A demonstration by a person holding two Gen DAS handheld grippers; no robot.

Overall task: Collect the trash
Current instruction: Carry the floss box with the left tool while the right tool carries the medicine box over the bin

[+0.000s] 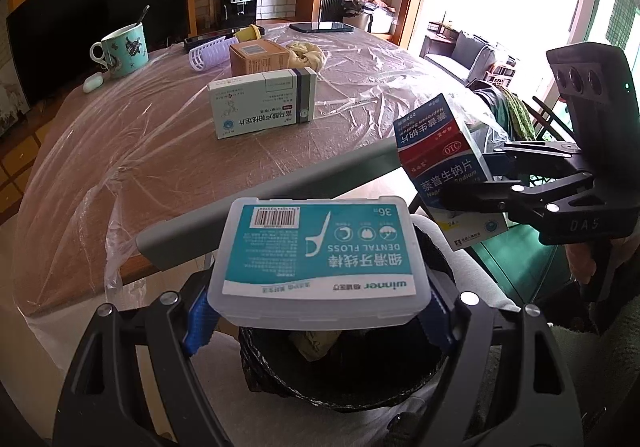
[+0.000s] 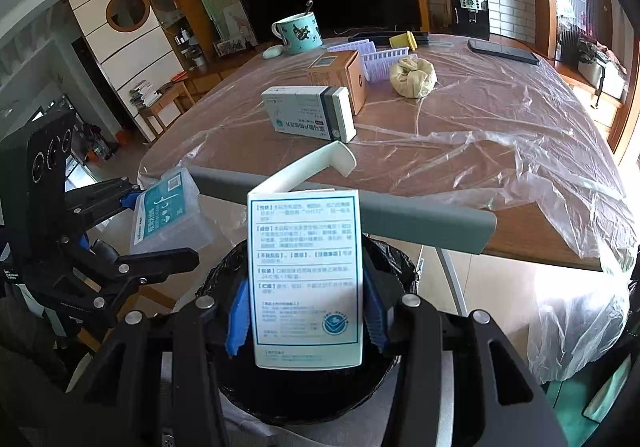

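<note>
Left wrist view: a clear plastic dental floss box [image 1: 320, 263] is clamped in the left gripper [image 1: 320, 311] above the black-lined bin [image 1: 340, 375] at 6 o'clock. A white-and-blue medicine carton [image 2: 306, 279] is clamped in the right gripper [image 2: 306, 323]. Release of both seems due next.

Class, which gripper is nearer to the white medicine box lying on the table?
Hard to say. The left gripper holds the dental floss box and the right gripper the medicine carton, both over the bin, similarly far from the white medicine box.

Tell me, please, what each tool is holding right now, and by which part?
The left tool grips the dental floss box by its short sides; the right tool grips the medicine carton by its long edges.
</note>
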